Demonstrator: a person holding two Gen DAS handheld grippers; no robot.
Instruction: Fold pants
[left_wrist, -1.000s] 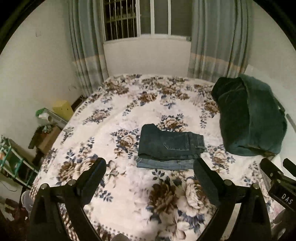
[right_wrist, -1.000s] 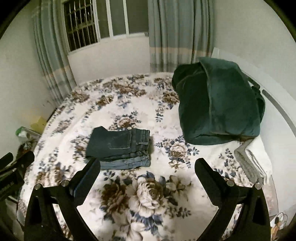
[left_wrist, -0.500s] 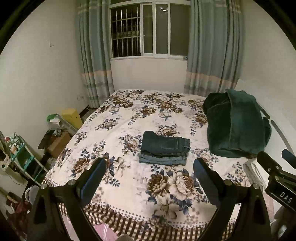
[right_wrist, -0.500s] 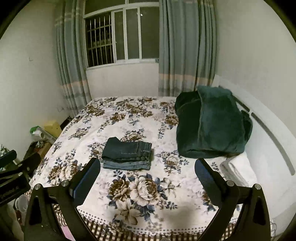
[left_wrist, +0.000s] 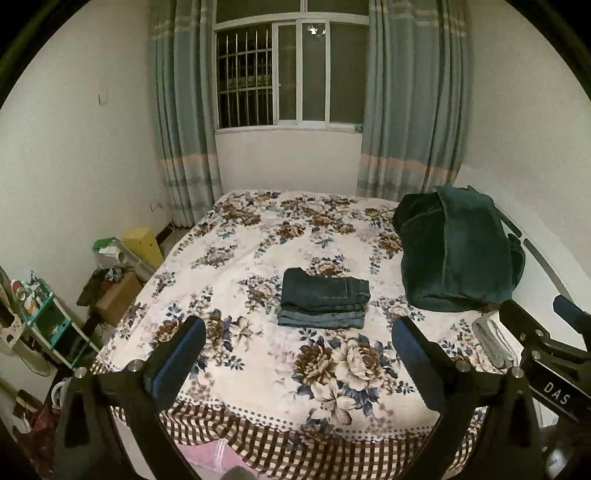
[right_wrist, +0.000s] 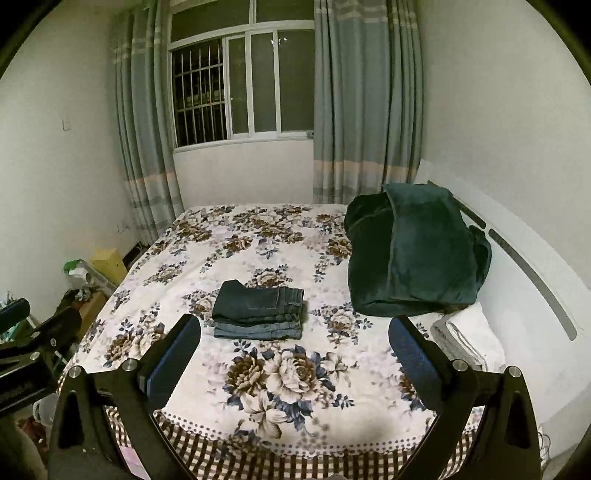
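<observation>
Folded pants lie crosswise mid-bed, well ahead of both spread, empty claws (right claw seemingly nearer), left claw.

Floral bedspread; green blanket heaped near headboard; perhaps towels beside.

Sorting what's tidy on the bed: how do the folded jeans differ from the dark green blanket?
The folded jeans lie flat in a neat rectangular stack mid-bed; the dark green blanket is a tall, loose heap against the headboard side. The jeans are blue denim and far smaller; the blanket looks plush. Both rest on the floral bedspread, untouched by either gripper.
</observation>
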